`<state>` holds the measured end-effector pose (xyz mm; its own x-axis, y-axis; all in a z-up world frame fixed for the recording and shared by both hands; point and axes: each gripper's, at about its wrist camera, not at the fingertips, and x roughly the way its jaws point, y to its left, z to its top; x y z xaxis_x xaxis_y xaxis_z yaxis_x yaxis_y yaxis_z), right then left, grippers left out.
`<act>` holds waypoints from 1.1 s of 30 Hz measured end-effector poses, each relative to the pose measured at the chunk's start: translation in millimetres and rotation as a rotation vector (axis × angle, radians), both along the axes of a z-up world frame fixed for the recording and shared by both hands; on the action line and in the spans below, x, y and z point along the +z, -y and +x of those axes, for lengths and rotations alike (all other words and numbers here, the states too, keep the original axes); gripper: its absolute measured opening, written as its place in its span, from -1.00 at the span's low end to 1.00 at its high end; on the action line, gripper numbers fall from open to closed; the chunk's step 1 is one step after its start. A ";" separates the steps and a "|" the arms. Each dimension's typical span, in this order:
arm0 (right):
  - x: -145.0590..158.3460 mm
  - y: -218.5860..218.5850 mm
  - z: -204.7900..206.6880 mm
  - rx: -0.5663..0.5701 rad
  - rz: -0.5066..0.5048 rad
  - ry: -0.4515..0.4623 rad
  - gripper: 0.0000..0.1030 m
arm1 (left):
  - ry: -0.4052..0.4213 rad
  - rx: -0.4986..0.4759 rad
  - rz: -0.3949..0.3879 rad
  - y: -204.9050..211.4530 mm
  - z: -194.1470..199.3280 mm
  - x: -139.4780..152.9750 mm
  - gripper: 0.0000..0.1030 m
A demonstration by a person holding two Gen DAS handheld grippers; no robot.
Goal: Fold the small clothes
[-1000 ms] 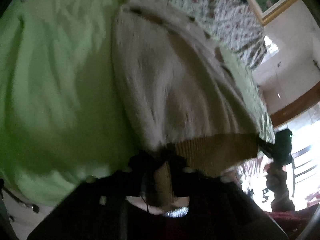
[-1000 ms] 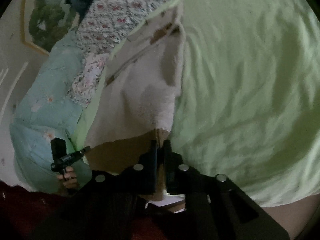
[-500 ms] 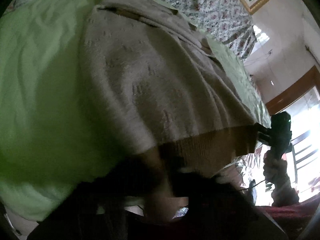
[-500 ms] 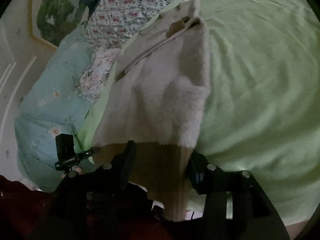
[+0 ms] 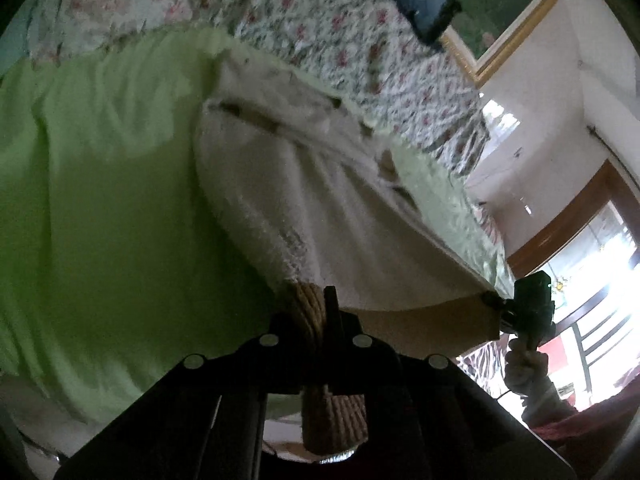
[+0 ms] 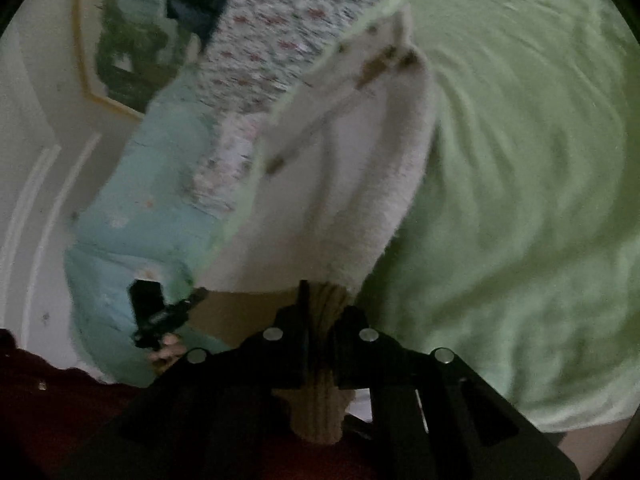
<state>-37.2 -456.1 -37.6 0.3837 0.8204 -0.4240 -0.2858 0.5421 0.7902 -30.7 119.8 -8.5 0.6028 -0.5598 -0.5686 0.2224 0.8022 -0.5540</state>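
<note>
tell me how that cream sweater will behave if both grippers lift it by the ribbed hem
Probably floppy: the cream sweater drapes from the hem bunched in the left gripper and right gripper. Its fuzzy knit likely resists slipping. It should sag between the grips.

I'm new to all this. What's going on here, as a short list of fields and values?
garment: cream knitted sweater with tan ribbed hem
surface: light green bedsheet
left gripper: shut on one hem corner
right gripper: shut on the other hem corner
hem: stretched between the two grippers
background: floral quilt, framed picture
</note>
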 end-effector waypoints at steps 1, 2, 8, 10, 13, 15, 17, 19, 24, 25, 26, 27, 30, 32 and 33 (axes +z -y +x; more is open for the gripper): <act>7.4 1.5 2.4 -0.005 0.041 0.020 -0.83 | 0.016 -0.002 -0.003 -0.5 0.8 6.0 -0.90; 13.0 2.8 5.1 -0.010 0.064 0.032 -0.83 | 0.037 -0.004 -0.008 -1.9 2.9 14.2 -0.90; 56.5 6.9 38.7 -0.063 0.140 0.137 -0.83 | 0.134 -0.002 -0.039 6.4 41.5 55.5 -0.90; 70.7 5.3 62.8 -0.090 0.141 0.164 -0.83 | 0.165 0.008 -0.021 10.1 64.0 67.5 -0.90; 85.9 3.9 99.5 -0.127 0.135 0.188 -0.83 | 0.206 0.039 0.009 10.3 105.3 85.3 -0.90; 93.1 1.7 130.3 -0.152 0.118 0.192 -0.83 | 0.220 0.062 0.015 8.7 141.6 96.2 -0.90; 97.1 -4.7 166.7 -0.181 0.090 0.180 -0.83 | 0.225 0.083 0.031 10.1 173.4 102.7 -0.90; 99.1 -15.9 204.5 -0.197 0.056 0.174 -0.83 | 0.219 0.099 0.049 11.0 207.5 104.6 -0.90; 85.6 -35.8 281.5 -0.225 -0.002 0.129 -0.83 | 0.149 0.147 0.105 10.6 297.8 84.3 -0.90; 81.4 -41.1 298.5 -0.228 -0.032 0.121 -0.83 | 0.130 0.155 0.115 9.6 314.3 77.3 -0.90; 78.7 -45.7 312.2 -0.235 -0.053 0.112 -0.83 | 0.110 0.162 0.124 8.5 330.6 69.2 -0.90; 75.2 -47.6 321.1 -0.238 -0.065 0.102 -0.83 | 0.091 0.166 0.131 7.7 343.4 61.3 -0.90; 58.2 -51.2 353.1 -0.259 -0.100 0.057 -0.83 | 0.034 0.169 0.140 7.6 380.8 37.4 -0.89; 45.2 -53.7 370.6 -0.268 -0.138 0.031 -0.83 | 0.001 0.171 0.158 9.5 402.6 20.5 -0.89; 39.9 -55.7 377.4 -0.269 -0.154 0.018 -0.83 | -0.014 0.170 0.161 10.8 410.6 13.8 -0.89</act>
<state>340.3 -400.4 2.2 0.5870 0.6148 -0.5267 -0.1289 0.7133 0.6889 379.9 109.1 5.3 0.6724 -0.3524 -0.6509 0.0697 0.9056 -0.4183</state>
